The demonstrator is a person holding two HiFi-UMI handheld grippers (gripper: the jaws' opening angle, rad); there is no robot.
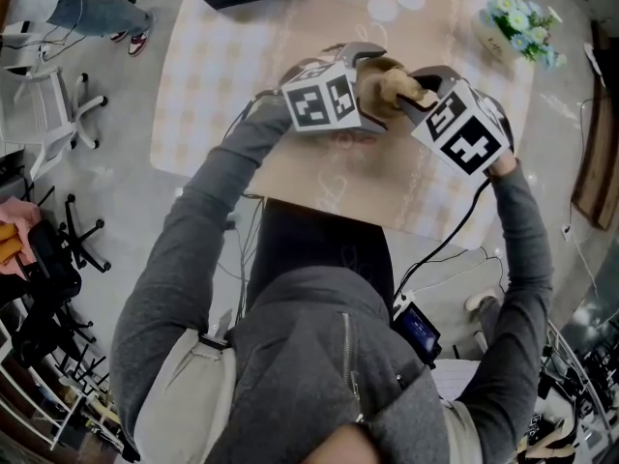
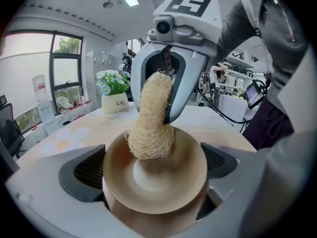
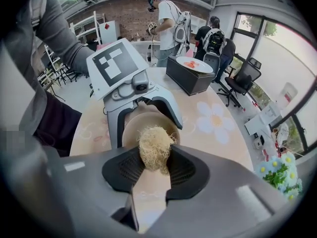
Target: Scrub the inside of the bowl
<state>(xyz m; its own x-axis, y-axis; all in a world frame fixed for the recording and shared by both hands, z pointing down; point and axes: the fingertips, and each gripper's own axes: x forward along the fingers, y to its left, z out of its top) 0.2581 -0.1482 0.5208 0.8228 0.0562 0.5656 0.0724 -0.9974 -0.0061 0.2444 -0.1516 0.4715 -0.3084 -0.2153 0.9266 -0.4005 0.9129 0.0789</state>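
Note:
My left gripper point(image 2: 154, 170) is shut on a tan bowl point(image 2: 154, 175), held tilted so its inside faces the camera. My right gripper point(image 3: 154, 170) is shut on a pale loofah scrubber point(image 3: 154, 148). In the left gripper view the loofah scrubber point(image 2: 151, 118) hangs down into the bowl and presses on its upper inner wall. In the head view both grippers meet over the table, the left gripper point(image 1: 363, 75) beside the right gripper point(image 1: 426, 90), with the loofah point(image 1: 395, 87) between them. The bowl point(image 3: 148, 125) shows behind the loofah in the right gripper view.
The table point(image 1: 222, 85) has a checked cloth with flower prints. A black box with a white plate point(image 3: 190, 73) stands at its far end, a flower pot point(image 2: 113, 95) near one corner. Office chairs point(image 1: 58, 114) and people point(image 3: 166, 24) are around the room.

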